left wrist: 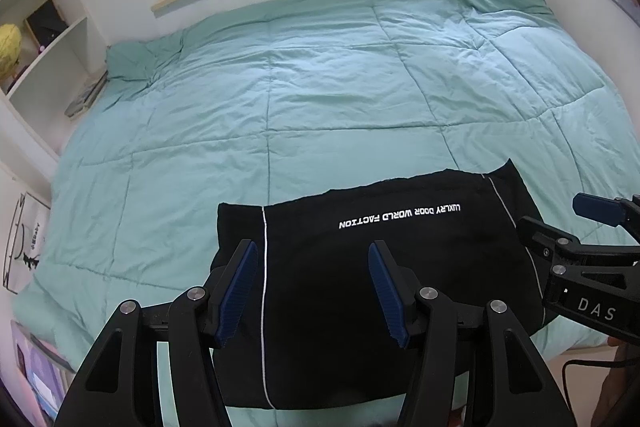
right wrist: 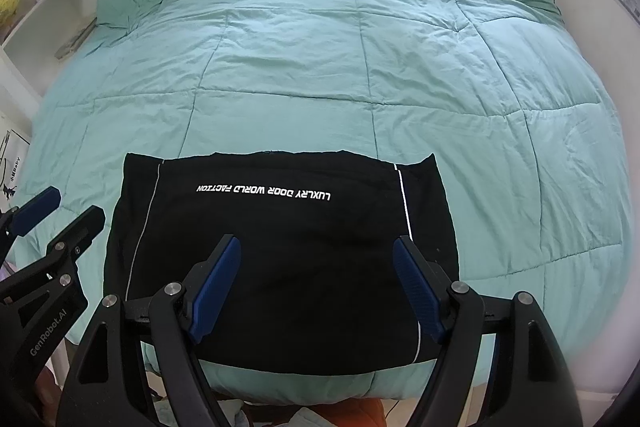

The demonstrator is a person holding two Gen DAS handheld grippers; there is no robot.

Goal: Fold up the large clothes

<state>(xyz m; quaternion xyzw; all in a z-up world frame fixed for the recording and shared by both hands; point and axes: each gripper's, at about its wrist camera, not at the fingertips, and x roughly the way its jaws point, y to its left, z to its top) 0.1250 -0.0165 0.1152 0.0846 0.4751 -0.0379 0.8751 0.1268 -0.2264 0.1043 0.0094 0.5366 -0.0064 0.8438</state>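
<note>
Fingers [left wrist: 394,291] of both grippers parted, empty, over folded black garment [right wrist: 280,247], orange fabric [right wrist: 352,413] only in right view

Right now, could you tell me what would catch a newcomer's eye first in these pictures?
The black garment with white lettering and thin white stripes lies folded flat at the near edge of the teal quilt, which covers the whole bed. Above it hang the left gripper and right gripper, both open and empty.
</note>
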